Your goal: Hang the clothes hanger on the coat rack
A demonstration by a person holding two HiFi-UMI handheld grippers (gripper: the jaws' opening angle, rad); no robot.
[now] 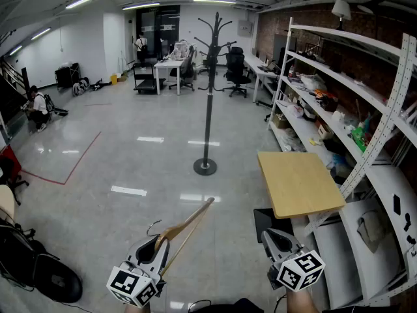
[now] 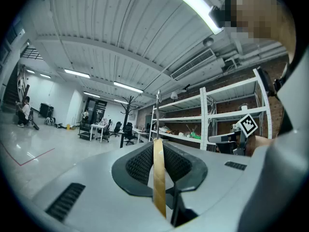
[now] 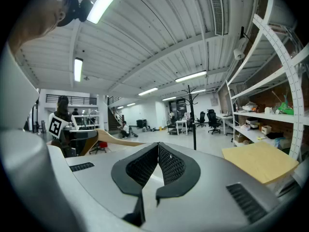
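Only one wooden clothes hanger (image 1: pixel 186 225) shows, clamped near its hook between the fingers of the left gripper (image 1: pixel 155 245), with one arm angling up and to the right. One black coat rack (image 1: pixel 208 96) stands well apart on the far floor. The right gripper (image 1: pixel 276 240), one of two, has its fingers closed together, empty, near one light wooden surface (image 1: pixel 300 182). The white shelving (image 1: pixel 339 77) at right holds assorted clutter.

The left claw (image 1: pixel 155 245) is held low on the person's left, angled forward and slightly right, its jaws clamped on the clothes hanger (image 1: pixel 186 225). The right claw (image 1: pixel 272 237) is level with it and well apart, jaws pressed together with nothing between them.
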